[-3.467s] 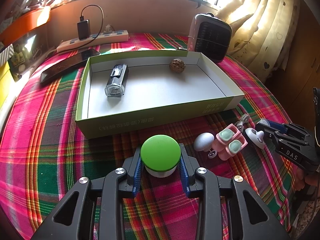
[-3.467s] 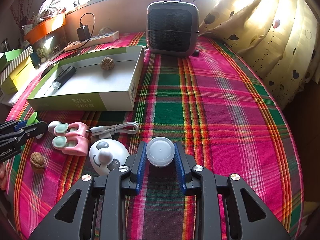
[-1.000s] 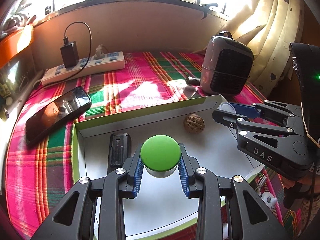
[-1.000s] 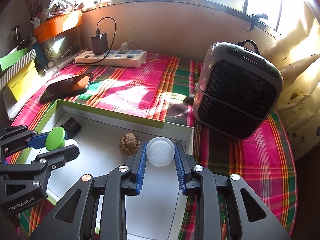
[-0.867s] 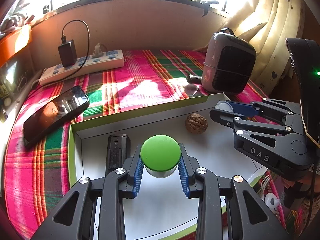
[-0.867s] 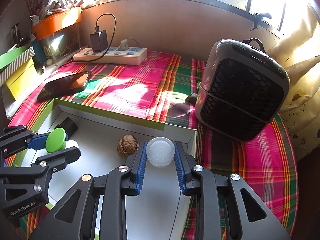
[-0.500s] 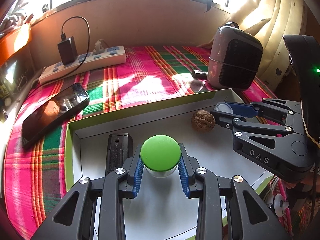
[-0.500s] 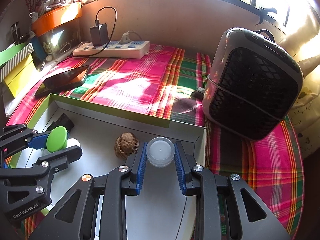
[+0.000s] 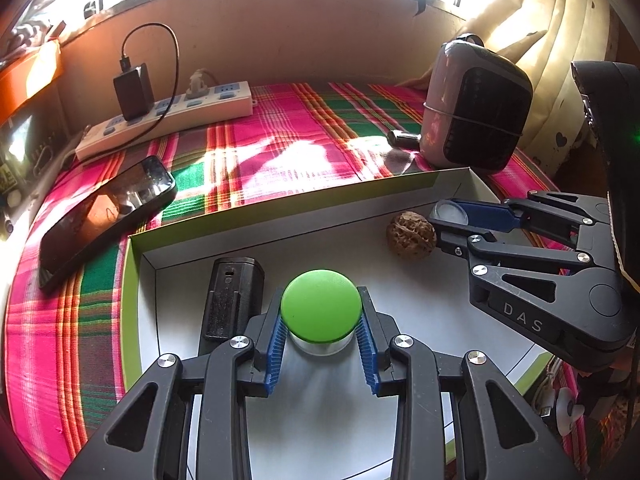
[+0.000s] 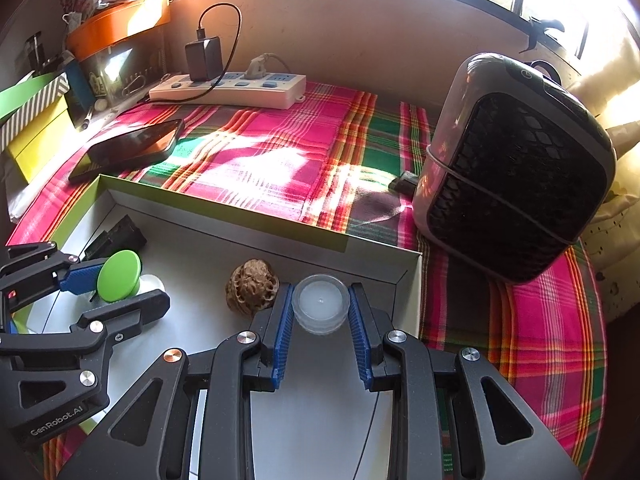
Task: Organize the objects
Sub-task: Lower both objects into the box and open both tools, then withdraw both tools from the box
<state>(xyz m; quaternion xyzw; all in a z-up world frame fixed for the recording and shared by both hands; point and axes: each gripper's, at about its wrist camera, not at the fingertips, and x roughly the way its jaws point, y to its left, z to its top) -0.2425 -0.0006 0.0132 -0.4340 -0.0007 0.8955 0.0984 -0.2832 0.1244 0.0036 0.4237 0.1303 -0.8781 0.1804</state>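
My left gripper (image 9: 322,332) is shut on a jar with a green lid (image 9: 321,305) and holds it over the floor of the shallow green-edged box (image 9: 280,204). My right gripper (image 10: 320,316) is shut on a clear plastic jar (image 10: 320,302), over the box's right end near its far wall (image 10: 256,220). A walnut (image 9: 411,234) lies in the box just left of the right gripper; it also shows in the right wrist view (image 10: 252,285). A black flashlight (image 9: 234,296) lies in the box, left of the left gripper.
A dark fan heater (image 10: 516,184) stands right of the box. A phone (image 9: 106,216) and a power strip with charger (image 9: 168,118) lie behind the box on the plaid cloth. Small items (image 9: 568,406) lie outside the box at right.
Both grippers have carried their jars from the cloth in front of the box to over its inside, and over the last second sank and edged forward. Both stay shut.
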